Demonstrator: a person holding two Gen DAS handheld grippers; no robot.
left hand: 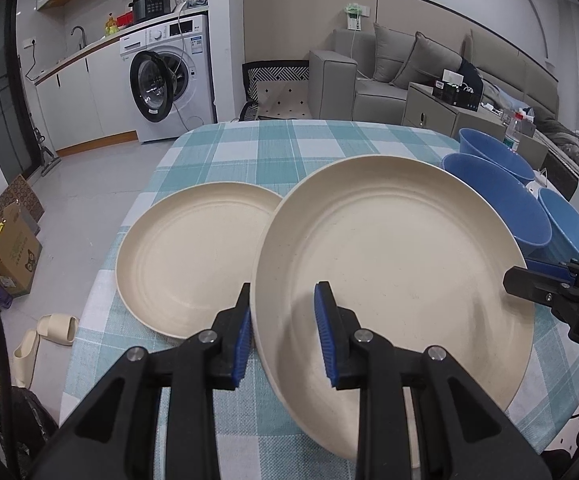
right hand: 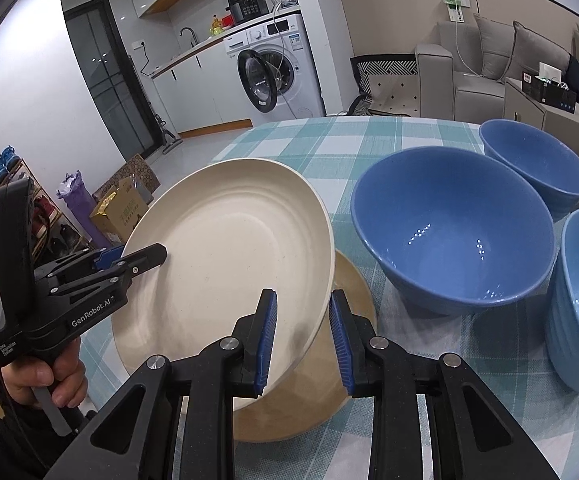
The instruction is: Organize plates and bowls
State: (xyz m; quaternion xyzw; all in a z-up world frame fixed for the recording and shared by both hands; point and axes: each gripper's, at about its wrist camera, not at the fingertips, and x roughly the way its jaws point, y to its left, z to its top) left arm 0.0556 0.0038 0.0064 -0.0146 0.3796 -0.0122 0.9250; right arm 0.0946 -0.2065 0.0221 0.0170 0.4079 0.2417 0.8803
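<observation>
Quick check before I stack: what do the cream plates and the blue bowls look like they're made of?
Lifted plate: matte, faintly speckled cream, likely wheat-straw plastic or melamine; no glare. Blue bowls: glossy, sharp light glints, probably glazed ceramic, possibly hard plastic.

Both views are evenly and fairly brightly lit by soft indoor light from overhead. Small white glints speckle the inside of the nearest blue bowl (right hand: 453,236). A faint soft shadow lies on the cream plate (left hand: 393,264) beside the near finger pads. Focus is sharp at centre. Fisheye distortion bends walls and furniture toward the edges, and black vignetting fills the frame corners.
</observation>
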